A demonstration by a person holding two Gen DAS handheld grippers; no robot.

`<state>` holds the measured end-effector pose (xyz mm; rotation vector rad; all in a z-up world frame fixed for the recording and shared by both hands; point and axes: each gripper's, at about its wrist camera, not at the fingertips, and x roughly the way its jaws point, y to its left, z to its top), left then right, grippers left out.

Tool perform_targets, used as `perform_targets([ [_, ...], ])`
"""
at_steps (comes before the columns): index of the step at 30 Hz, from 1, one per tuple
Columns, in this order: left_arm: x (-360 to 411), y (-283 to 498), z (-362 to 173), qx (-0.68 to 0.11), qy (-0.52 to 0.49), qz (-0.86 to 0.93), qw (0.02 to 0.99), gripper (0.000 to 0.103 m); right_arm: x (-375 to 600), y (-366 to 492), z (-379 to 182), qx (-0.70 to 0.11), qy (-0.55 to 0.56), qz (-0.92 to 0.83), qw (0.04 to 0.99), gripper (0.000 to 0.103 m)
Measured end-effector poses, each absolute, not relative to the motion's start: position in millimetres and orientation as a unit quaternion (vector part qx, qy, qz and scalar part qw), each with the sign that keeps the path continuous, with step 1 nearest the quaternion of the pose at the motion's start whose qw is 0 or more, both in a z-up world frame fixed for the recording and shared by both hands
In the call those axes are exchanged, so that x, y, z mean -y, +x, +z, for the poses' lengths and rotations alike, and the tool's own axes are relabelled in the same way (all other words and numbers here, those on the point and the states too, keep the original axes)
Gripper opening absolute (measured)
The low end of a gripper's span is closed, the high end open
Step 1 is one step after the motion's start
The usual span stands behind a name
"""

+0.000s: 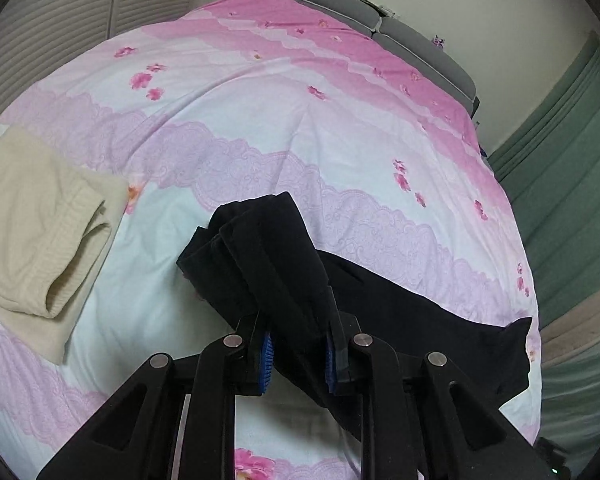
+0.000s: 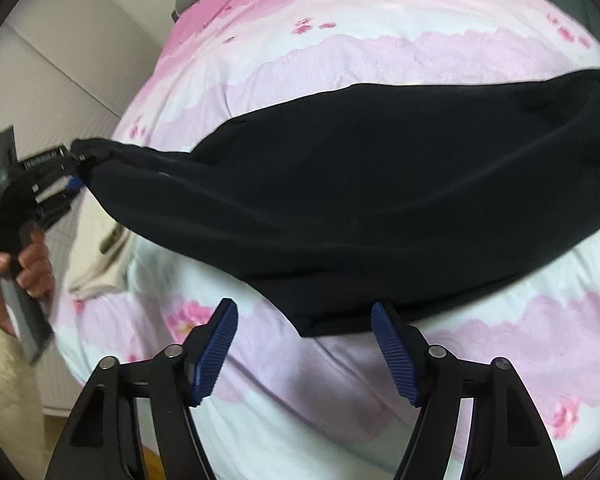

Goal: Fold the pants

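Observation:
Black pants (image 1: 268,248) lie on a pink flowered bedspread (image 1: 260,120). My left gripper (image 1: 298,344) is shut on a bunched end of the pants, which rises between its blue pads. The right wrist view shows the pants (image 2: 360,192) stretched across the bed, one end lifted by the left gripper (image 2: 74,168) at the left, held in a person's hand (image 2: 28,264). My right gripper (image 2: 304,340) stands open just in front of the near edge of the pants; nothing is between its fingers.
A folded cream garment (image 1: 36,232) lies on the bedspread at the left. A grey headboard (image 1: 380,16) runs along the far side. White slatted doors (image 1: 80,20) stand at the left, and a green curtain (image 1: 572,140) hangs at the right.

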<state>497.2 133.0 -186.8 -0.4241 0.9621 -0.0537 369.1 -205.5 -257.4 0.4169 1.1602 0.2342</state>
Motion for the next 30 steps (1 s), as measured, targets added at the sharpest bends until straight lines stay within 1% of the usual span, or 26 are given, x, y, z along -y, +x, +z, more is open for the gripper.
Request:
perform_targets([
  [2, -139.4, 493.9, -189.4, -0.461, -0.208, -0.025, 0.862, 0.021, 207.1, 375.5, -267.9, -0.551, 0.222, 0.122, 0.795, 0.066],
  [4, -141.3, 489.7, -192.1, -0.466, -0.204, -0.02, 0.861, 0.021, 207.3, 380.6, -285.3, -0.57, 0.259, 0.127, 0.77, 0.059],
  [6, -146.7, 478.9, -196.2, -0.47, -0.198, -0.009, 0.86, 0.021, 208.1, 380.3, -286.6, -0.565, 0.278, 0.121, 0.767, 0.058],
  [9, -162.8, 458.6, -209.4, -0.483, -0.214, 0.011, 0.849, 0.021, 201.2, 381.0, -264.8, -0.533, 0.257, 0.137, 0.795, 0.058],
  [10, -168.4, 451.2, -216.5, -0.49, -0.221, 0.019, 0.843, 0.021, 200.7, 381.5, -261.3, -0.528, 0.247, 0.143, 0.8, 0.052],
  [11, -174.3, 442.4, -226.2, -0.5, -0.228, 0.028, 0.835, 0.021, 199.4, 383.4, -262.0, -0.531, 0.234, 0.146, 0.801, 0.042],
  [12, -178.7, 433.3, -237.5, -0.512, -0.234, 0.037, 0.826, 0.021, 197.2, 386.1, -267.2, -0.544, 0.22, 0.145, 0.797, 0.015],
  [15, -184.5, 412.7, -265.2, -0.537, -0.231, 0.059, 0.809, 0.021, 199.9, 380.8, -282.2, -0.572, 0.235, 0.139, 0.774, 0.014],
  [19, -195.0, 398.2, -293.8, -0.563, -0.247, 0.078, 0.785, 0.021, 181.8, 356.3, -294.8, -0.598, 0.202, 0.117, 0.767, 0.013],
  [25, -185.8, 401.6, -309.5, -0.591, -0.216, 0.088, 0.772, 0.023, 174.0, 356.7, -323.3, -0.627, 0.205, 0.091, 0.746, 0.013],
  [26, -183.8, 401.9, -307.3, -0.593, -0.212, 0.087, 0.771, 0.027, 175.1, 358.0, -325.3, -0.631, 0.21, 0.087, 0.742, 0.014],
  [27, -181.4, 402.7, -303.9, -0.601, -0.201, 0.088, 0.769, 0.029, 176.4, 359.6, -325.3, -0.637, 0.213, 0.083, 0.736, 0.016],
  [28, -180.1, 401.9, -301.0, -0.608, -0.187, 0.092, 0.766, 0.039, 176.3, 358.5, -324.6, -0.641, 0.213, 0.079, 0.733, 0.024],
  [29, -175.2, 399.8, -293.0, -0.616, -0.152, 0.106, 0.766, 0.056, 177.4, 354.2, -323.0, -0.651, 0.206, 0.071, 0.727, 0.03],
  [30, -170.9, 396.1, -284.4, -0.612, -0.127, 0.112, 0.772, 0.059, 181.0, 345.8, -319.0, -0.657, 0.193, 0.063, 0.726, 0.039],
])
